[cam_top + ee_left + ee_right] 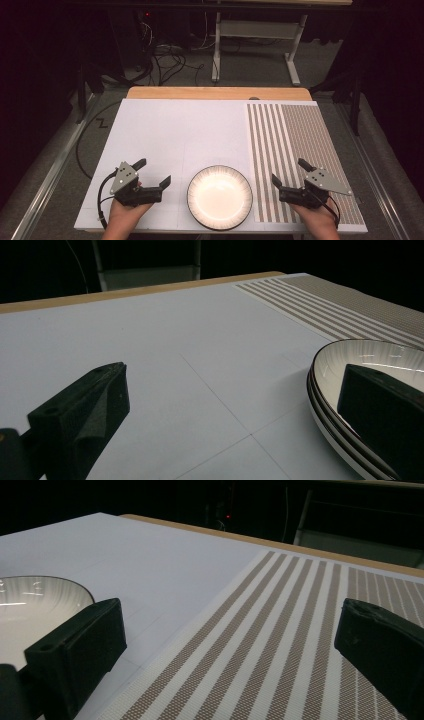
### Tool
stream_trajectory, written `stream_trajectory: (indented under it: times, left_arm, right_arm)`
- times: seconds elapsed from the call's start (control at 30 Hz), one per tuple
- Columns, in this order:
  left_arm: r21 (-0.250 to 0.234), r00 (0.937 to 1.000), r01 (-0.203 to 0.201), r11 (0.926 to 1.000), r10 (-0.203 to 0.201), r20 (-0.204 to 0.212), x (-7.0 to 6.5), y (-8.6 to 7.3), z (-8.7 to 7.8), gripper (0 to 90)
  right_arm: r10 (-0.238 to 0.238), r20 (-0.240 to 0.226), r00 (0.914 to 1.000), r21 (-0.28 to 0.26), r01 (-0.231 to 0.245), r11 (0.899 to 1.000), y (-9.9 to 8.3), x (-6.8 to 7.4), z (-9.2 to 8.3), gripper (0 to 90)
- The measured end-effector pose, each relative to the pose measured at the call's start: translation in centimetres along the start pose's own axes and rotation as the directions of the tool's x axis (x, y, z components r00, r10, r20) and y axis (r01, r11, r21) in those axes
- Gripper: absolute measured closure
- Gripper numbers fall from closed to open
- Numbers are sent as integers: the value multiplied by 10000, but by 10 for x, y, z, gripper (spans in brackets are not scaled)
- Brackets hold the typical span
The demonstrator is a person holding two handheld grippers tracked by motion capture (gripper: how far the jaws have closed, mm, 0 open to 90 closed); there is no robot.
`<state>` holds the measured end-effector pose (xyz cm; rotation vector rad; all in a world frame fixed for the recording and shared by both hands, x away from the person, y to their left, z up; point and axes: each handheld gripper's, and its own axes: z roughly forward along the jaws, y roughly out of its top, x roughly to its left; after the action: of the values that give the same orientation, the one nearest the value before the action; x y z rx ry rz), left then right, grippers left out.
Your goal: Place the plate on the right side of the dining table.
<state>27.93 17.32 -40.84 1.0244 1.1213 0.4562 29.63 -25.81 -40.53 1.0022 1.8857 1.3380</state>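
Observation:
A white bowl-like plate with a dark, finely ribbed rim sits near the front edge of the white table sheet. My left gripper rests just left of it, open, nothing between its jaws; in the left gripper view the plate lies behind the right jaw. My right gripper stands open to the plate's right, over the striped mat. The right gripper view shows the plate at far left, with the mat under the jaws.
The mat has wide brown and white stripes on its left half and a fine weave on its right. A bare wooden strip runs along the table's far edge. Beyond it stand a white table frame and floor cables.

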Motion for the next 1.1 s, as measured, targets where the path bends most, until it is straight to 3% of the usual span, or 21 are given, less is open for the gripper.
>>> stream_trajectory:
  times: [0.4,0.6,0.8,0.83,0.87,0.9,1.0,1.1]
  left_arm:
    - [71,10000,-22,10000,22,46,0,0,0,7]
    - [50,10000,-3,10000,3,80,-1,-1,0,7]
    - [55,9999,-13,10000,12,135,-1,-1,0,7]
    - [49,9999,-12,10000,12,145,-1,-1,0,7]
    - [48,9999,-14,10000,13,153,-1,-1,0,7]
    - [50,9999,-11,10000,10,166,-1,-1,-1,7]
    - [59,9999,-6,10000,5,164,-1,0,-1,7]
    - [46,9999,6,10000,-7,172,-1,0,-1,7]
  right_arm:
    - [-768,-967,9923,124,784,9968,3,31,9,26]
    - [-826,-1252,9887,164,853,9962,4,39,10,59]
    - [-814,-1551,9845,358,879,9955,4,41,9,189]
    - [-808,-1739,9814,411,892,9952,4,40,8,265]
    - [-808,-1739,9814,411,892,9952,4,40,8,265]
    - [-840,-1842,9793,418,932,9948,4,40,6,327]
    - [-826,-1975,9768,436,930,9947,5,40,5,372]
    - [-916,-2310,9686,537,1067,9928,5,41,5,461]
